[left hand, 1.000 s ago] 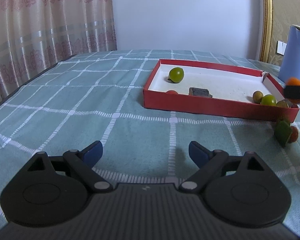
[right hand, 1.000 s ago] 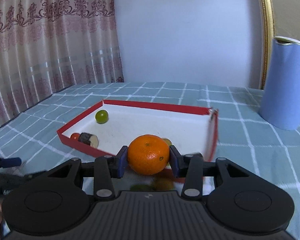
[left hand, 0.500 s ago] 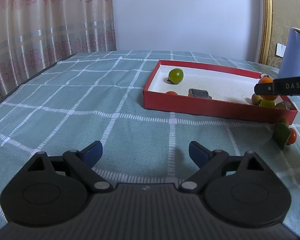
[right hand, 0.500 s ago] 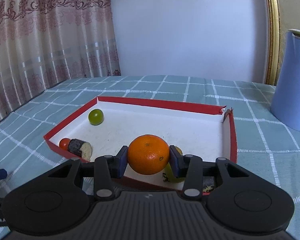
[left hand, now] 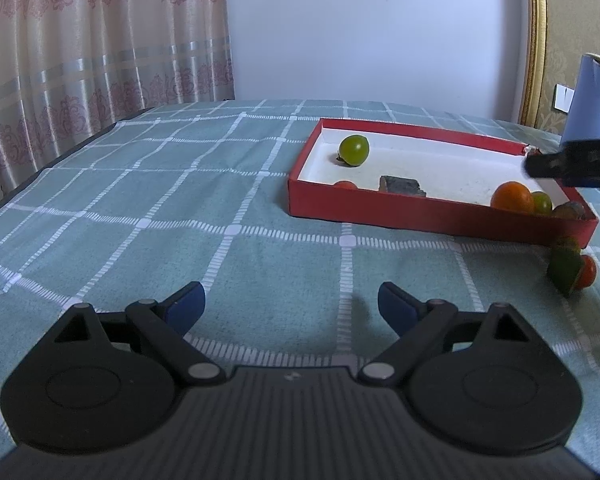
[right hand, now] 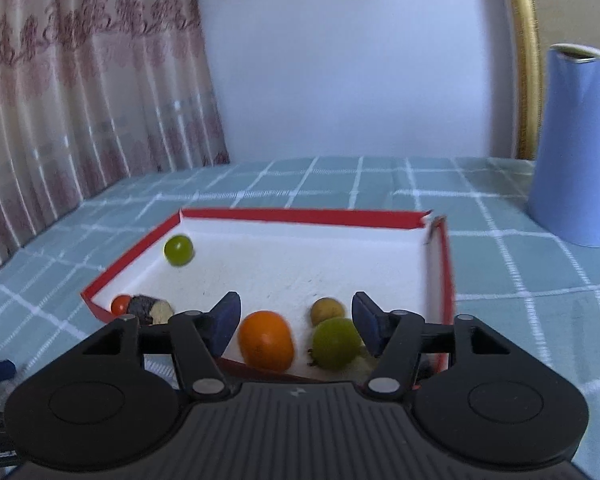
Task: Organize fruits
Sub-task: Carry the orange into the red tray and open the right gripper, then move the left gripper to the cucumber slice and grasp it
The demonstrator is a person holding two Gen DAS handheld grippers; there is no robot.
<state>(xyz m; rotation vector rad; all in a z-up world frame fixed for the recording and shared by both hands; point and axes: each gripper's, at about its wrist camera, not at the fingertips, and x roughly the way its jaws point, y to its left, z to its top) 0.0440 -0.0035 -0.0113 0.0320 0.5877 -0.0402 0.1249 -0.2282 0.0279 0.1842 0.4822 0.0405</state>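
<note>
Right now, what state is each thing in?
Right hand-held gripper: open, jaws just widened, gripping nothing.
Left hand-held gripper: open, empty.
Orange: released, inside the red box.
Green wedge: outside the box, on the tablecloth.

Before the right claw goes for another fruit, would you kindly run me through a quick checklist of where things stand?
1. Orange released: ok; right claw has just been opening, its pads clear of the fruit.
2. Orange inside the red box: ok, near the front wall beside a green fruit.
3. Orange at rest: cannot tell, it looks blurred.
4. Left claw free: ok, open over the tablecloth, holding nothing.
5. Fruit left outside: not ok; a green wedge and red fruit lie by the box corner.
</note>
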